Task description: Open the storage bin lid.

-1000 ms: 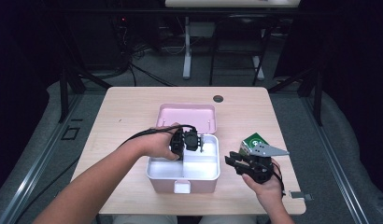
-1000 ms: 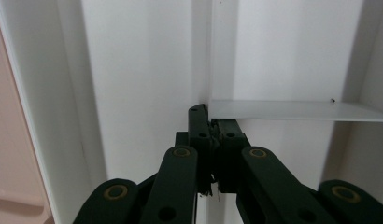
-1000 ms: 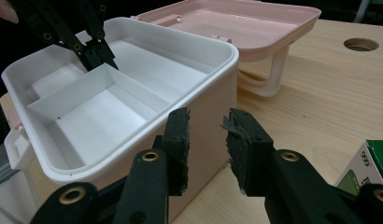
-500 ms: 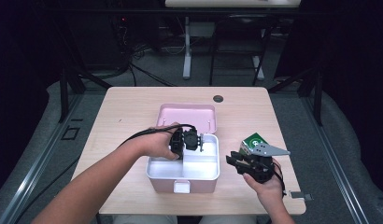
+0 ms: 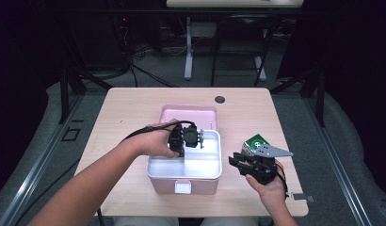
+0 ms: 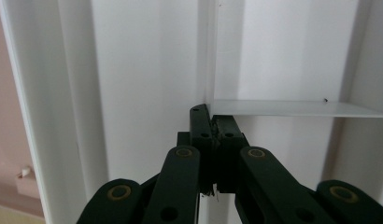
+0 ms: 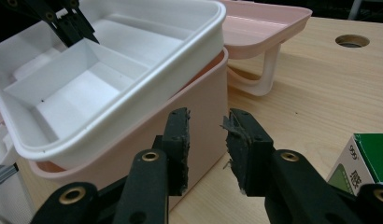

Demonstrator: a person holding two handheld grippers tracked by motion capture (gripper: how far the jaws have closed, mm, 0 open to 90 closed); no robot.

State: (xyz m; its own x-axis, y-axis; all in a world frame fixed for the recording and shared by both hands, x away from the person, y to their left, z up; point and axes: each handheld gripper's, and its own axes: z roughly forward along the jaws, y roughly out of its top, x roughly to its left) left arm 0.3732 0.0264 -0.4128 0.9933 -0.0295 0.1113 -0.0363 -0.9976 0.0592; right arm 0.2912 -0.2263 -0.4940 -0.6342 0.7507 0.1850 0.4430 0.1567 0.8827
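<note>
A pink box (image 5: 184, 181) sits near the middle of the wooden table (image 5: 134, 106), and everything else is placed from it. A white tray (image 5: 200, 162) with dividers rests in the top of the box, its rim riding a little above the pink wall on the side facing the right gripper. The pink lid (image 5: 188, 115) lies open behind the box, hanging from a pale strap (image 7: 266, 70).

The left gripper (image 5: 193, 136) reaches over the far left part of the tray. In the left gripper view its jaws are pressed together on the thin white divider (image 6: 292, 108) where that wall meets the tray's long partition, so the tongs are narrow and pinching the tray's divider.

The right gripper (image 5: 238, 162) is held just to the right of the box, low over the table. In the right gripper view its jaws stand partly apart with nothing between the pads, pointing at the box's pink side wall and apart from it.

A green and white carton (image 5: 254, 142) lies on the table right of the box, just behind the right gripper. A round grommet hole (image 5: 220, 99) lies in the table behind the lid.
</note>
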